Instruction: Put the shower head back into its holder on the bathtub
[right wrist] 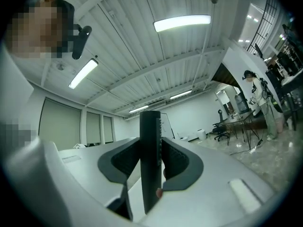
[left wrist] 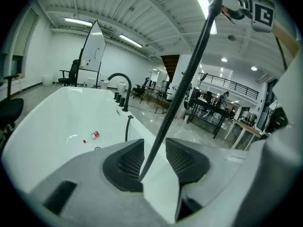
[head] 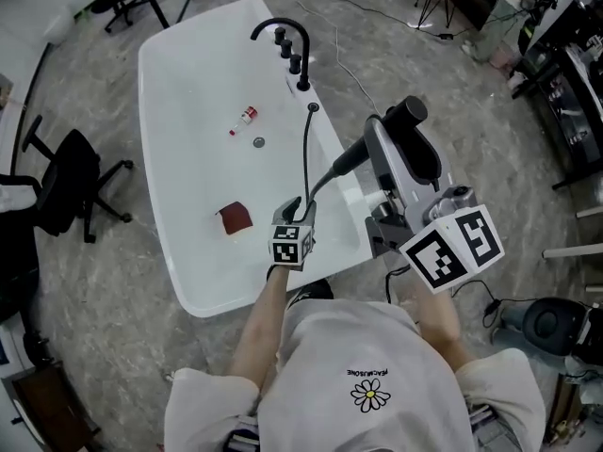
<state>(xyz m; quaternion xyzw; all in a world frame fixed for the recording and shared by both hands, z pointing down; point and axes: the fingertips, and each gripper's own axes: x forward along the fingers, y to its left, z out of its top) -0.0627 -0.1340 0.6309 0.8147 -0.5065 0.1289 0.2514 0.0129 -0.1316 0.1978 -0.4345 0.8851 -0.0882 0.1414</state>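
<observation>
The white bathtub (head: 179,92) has a black faucet (head: 283,31) and a small black holder (head: 313,107) on its right rim. From that holder the black hose (head: 306,158) runs down to my left gripper (head: 294,205), then up to the black shower head (head: 407,112). My right gripper (head: 382,135) is shut on the shower head's handle (right wrist: 150,160), held high beside the tub. In the left gripper view the hose (left wrist: 184,79) passes through my left gripper (left wrist: 154,160), whose jaws stand open, wider than the hose. The holder (left wrist: 129,117) lies ahead on the rim.
Inside the tub lie a small red-and-white bottle (head: 245,119), a drain (head: 258,142) and a reddish-brown piece (head: 235,217). A black office chair (head: 66,182) stands left of the tub. Cables and dark equipment (head: 565,73) crowd the floor to the right.
</observation>
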